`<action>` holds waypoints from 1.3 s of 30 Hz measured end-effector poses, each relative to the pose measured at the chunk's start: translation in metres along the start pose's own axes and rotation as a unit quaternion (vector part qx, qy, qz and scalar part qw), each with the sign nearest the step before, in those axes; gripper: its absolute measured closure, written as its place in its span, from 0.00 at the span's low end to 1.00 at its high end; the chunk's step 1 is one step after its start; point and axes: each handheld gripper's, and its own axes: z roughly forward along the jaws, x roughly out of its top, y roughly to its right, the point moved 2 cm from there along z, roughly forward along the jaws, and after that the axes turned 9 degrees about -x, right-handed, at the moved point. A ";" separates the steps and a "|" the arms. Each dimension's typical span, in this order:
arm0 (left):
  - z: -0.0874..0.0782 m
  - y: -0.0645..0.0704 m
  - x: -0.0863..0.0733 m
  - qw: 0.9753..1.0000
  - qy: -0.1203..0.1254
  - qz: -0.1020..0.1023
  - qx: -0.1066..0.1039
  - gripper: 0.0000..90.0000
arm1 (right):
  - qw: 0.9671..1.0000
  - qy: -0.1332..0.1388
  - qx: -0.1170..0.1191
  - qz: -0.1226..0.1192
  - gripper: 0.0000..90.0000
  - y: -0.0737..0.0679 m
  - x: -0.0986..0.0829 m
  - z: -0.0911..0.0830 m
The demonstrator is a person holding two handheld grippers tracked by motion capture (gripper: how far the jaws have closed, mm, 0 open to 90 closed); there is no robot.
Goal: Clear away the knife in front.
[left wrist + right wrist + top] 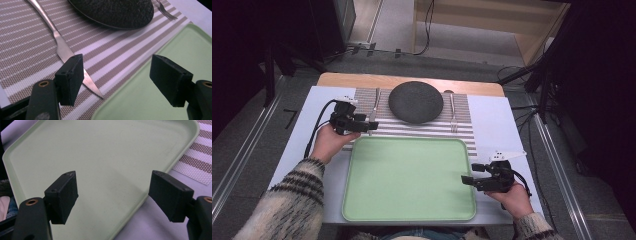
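A silver knife (375,108) lies on the striped placemat (412,127), left of a dark round plate (416,102); a fork (453,113) lies to the plate's right. My left gripper (368,125) hovers open over the knife's blade end, at the green tray's far left corner. In the left gripper view the knife (63,50) runs under the left jaw, with its tip between the jaws of that gripper (117,80). My right gripper (468,179) is open and empty over the right edge of the green tray (409,200). The right gripper view shows that gripper (112,197) above the bare tray (100,157).
The placemat (197,157) sits on a pale lavender cover over the wooden table (362,79). The plate (112,10) and fork (165,11) lie beyond the left gripper, and the tray's corner (175,47) is to its right. Cables and stands flank the table.
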 end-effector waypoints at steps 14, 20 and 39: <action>0.004 -0.013 0.028 1.000 0.009 0.016 0.009 0.33 | 1.000 0.002 0.000 0.003 0.24 0.001 0.000 0.000; 0.011 -0.018 0.034 0.999 -0.007 0.037 0.030 0.34 | 1.000 0.002 0.002 0.005 0.24 0.001 0.000 -0.001; 0.041 -0.043 0.052 0.999 -0.005 0.025 0.040 0.35 | 1.000 0.006 0.004 0.004 0.24 0.000 0.000 -0.002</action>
